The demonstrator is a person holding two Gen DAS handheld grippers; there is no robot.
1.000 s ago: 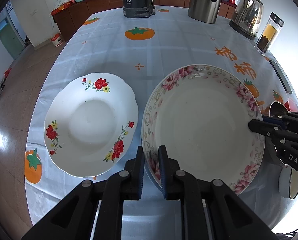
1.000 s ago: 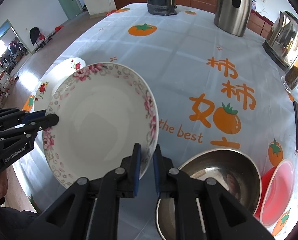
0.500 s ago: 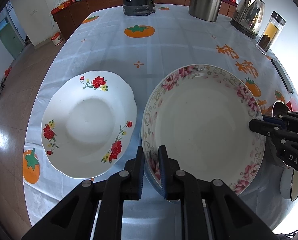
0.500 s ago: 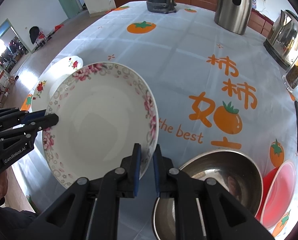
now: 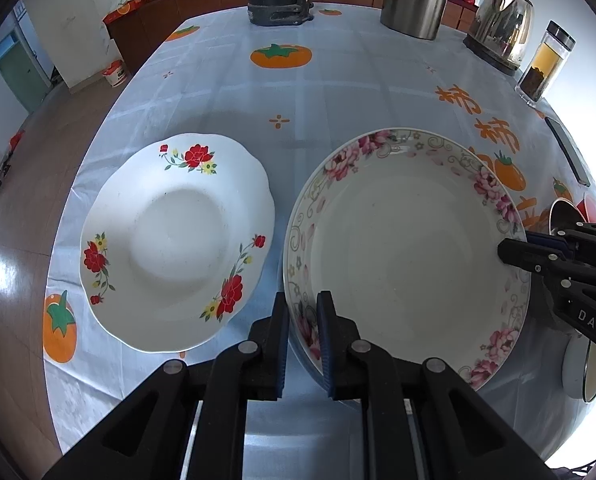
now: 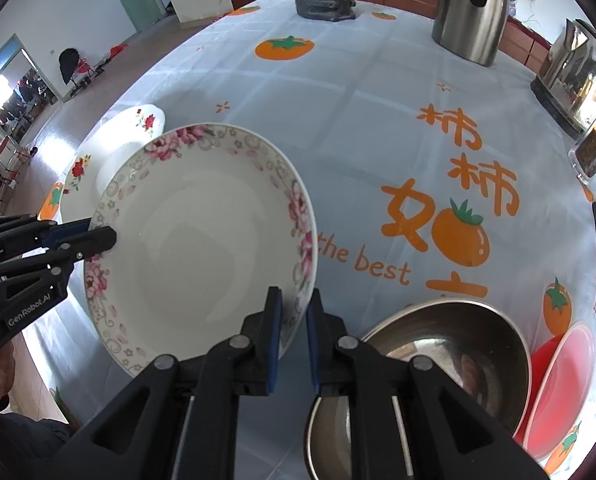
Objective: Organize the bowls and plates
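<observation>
Partly hidden red-flowered plate [image 6: 138, 128], pink-rimmed plate [image 5: 410, 248] clamped by left gripper [image 5: 303, 320], right gripper [image 6: 294, 316]

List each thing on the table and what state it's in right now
Pink-flower plate: held at two opposite rim points.
Left gripper: shut on its rim.
Right gripper: shut on its rim.
Red-flower plate: on the table, empty.
Steel bowl: upright, empty.
Jar: upright, capped.

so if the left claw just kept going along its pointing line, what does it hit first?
The left claw is shut on the rim of the pink-flowered plate, so that rim is already between its fingers. Beyond that, probably the tablecloth; the depth is unclear.
</observation>
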